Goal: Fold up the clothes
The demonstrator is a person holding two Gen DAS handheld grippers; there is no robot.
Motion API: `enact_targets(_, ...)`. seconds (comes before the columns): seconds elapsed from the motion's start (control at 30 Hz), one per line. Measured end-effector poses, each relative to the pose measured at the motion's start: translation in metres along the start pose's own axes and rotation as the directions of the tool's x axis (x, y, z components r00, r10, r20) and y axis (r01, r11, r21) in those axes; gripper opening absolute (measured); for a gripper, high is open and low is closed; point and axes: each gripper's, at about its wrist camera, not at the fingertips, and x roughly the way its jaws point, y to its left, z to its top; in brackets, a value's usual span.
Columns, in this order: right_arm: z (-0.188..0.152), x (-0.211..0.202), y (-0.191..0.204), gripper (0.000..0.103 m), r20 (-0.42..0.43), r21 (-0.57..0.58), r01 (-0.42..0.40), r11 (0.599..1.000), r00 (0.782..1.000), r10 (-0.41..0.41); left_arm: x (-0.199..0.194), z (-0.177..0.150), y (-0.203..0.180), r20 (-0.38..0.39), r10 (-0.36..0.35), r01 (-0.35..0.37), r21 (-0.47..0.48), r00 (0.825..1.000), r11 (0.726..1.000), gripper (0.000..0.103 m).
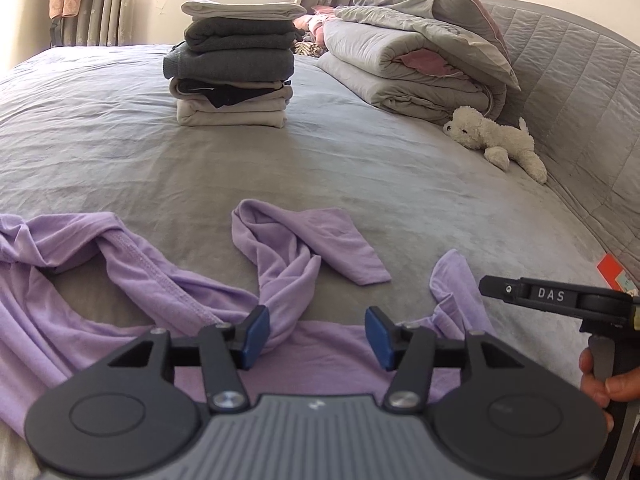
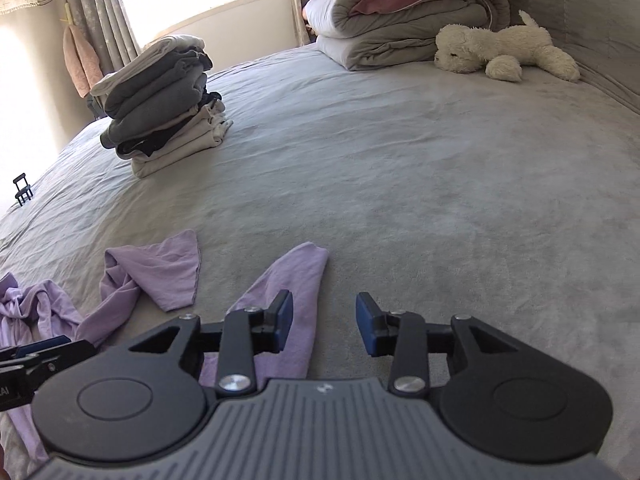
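Observation:
A lilac long-sleeved top (image 1: pixel 168 300) lies crumpled and unfolded on the grey bed, its sleeves twisted toward the middle. My left gripper (image 1: pixel 316 334) hovers open just above the garment's near edge, nothing between its blue pads. In the left wrist view the right gripper's body (image 1: pixel 560 300) shows at the right edge, held by a hand (image 1: pixel 600 380). My right gripper (image 2: pixel 324 326) stands open over the bed, its left finger (image 2: pixel 282 322) above a lilac sleeve end (image 2: pixel 292 280). The rest of the top (image 2: pixel 152 276) lies to its left.
A stack of folded grey and beige clothes (image 1: pixel 234 68) (image 2: pixel 160 108) sits mid-bed. Folded quilts (image 1: pixel 420 52) and a white plush dog (image 1: pixel 496 140) (image 2: pixel 504 50) lie near the padded headboard (image 1: pixel 580 80). A small black stand (image 2: pixel 22 188) sits at the bed's left edge.

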Motion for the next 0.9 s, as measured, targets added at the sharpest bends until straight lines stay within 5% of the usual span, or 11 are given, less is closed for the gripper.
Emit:
enact_targets(0.07, -0.002, 0.002, 0.001, 0.039, -0.016, -0.012, -0.009, 1.0, 1.0, 0.009, -0.002, -0.002, 0.001, 0.003, -0.003, 0.003, -0.006, 1.0, 1.0, 0.055)
enact_targets(0.17, -0.006, 0.004, 0.006, 0.011, -0.033, -0.037, -0.026, 0.999, 0.999, 0.025, -0.006, -0.005, 0.003, 0.008, -0.008, 0.009, -0.015, 1.0, 1.0, 0.055)
enact_targets(0.23, -0.007, 0.004, 0.009, 0.004, -0.035, -0.05, -0.036, 0.998, 0.999, 0.035, -0.007, -0.007, 0.005, 0.009, -0.011, 0.011, -0.023, 1.0, 1.0, 0.055)
enact_targets(0.6, -0.009, -0.015, 0.04, 0.003, 0.046, -0.164, -0.159, 0.973, 0.984, 0.169, -0.011, -0.019, 0.021, -0.002, -0.002, 0.002, -0.063, 1.0, 0.998, 0.055)
enact_targets(0.9, -0.026, -0.007, 0.064, 0.003, -0.084, -0.278, -0.292, 0.915, 0.956, 0.279, -0.009, -0.025, 0.025, -0.001, -0.002, 0.002, -0.073, 1.0, 0.997, 0.056)
